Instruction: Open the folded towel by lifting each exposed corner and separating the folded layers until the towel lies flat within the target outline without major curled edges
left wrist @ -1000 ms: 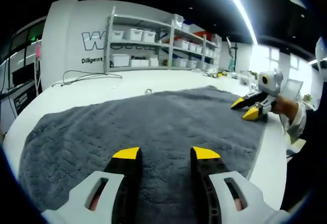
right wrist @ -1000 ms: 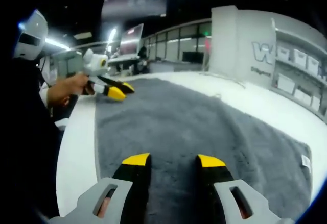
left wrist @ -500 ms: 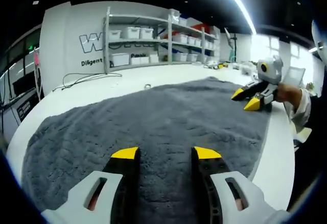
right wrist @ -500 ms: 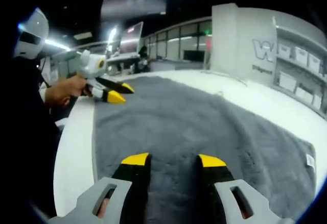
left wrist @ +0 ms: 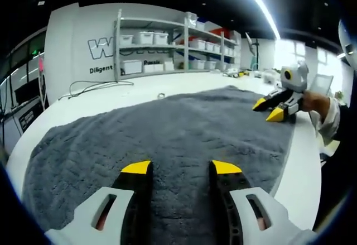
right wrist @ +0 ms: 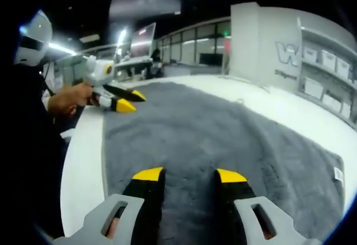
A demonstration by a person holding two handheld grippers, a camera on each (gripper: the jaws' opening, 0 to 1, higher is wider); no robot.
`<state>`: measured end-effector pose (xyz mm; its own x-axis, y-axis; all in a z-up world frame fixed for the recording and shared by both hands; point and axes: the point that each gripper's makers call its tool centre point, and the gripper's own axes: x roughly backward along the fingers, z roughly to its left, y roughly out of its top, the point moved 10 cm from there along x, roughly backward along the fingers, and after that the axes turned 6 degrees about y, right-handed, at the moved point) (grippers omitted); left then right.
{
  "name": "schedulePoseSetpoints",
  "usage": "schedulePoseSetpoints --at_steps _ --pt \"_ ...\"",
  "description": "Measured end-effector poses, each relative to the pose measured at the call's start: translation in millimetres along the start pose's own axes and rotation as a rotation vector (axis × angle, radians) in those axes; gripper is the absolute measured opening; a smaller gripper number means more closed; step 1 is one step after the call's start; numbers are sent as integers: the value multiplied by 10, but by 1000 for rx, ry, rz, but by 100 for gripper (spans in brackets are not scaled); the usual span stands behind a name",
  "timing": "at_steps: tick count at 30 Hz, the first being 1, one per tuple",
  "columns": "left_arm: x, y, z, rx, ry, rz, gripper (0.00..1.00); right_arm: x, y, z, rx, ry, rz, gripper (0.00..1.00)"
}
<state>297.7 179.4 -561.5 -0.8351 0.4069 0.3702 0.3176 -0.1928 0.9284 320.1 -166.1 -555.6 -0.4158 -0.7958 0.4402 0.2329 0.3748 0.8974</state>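
Left claw [left wrist: 181, 168]: jaws spread, empty, above grey towel [left wrist: 167, 128] spread flat on white table [left wrist: 100, 97]. Right claw [right wrist: 189, 174]: jaws apart, empty, over same towel. Shelf bins [left wrist: 148, 37] far beyond, contents unclear.

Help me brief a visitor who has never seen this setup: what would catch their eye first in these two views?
The big grey towel spread across the white table, taking up most of its top. Next, the yellow-tipped jaws: the left gripper and right gripper each hover open above the towel, empty. Behind the table, white shelves of storage bins stand against a lettered wall.
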Motion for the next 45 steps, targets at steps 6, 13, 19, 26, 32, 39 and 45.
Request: schedulePoseSetpoints --at_steps 6,13,19,26,32,39,45 --pt "28 -11 -30 -4 -5 -1 40 6 4 20 0 1 10 34" --pt "60 -24 -57 2 -7 -5 40 23 -11 64 5 10 7 34" --pt "80 -26 -70 2 -9 0 40 28 -7 86 7 14 13 34" --pt "101 -30 -90 7 -2 -2 40 33 -7 101 10 6 13 33" --pt "125 -30 -114 13 -13 1 41 46 -15 116 11 12 8 34" --pt "146 -49 -138 23 -12 -10 41 51 -23 132 14 9 4 33" --pt "154 -52 -145 34 5 -20 39 58 2 185 50 3 9 29"
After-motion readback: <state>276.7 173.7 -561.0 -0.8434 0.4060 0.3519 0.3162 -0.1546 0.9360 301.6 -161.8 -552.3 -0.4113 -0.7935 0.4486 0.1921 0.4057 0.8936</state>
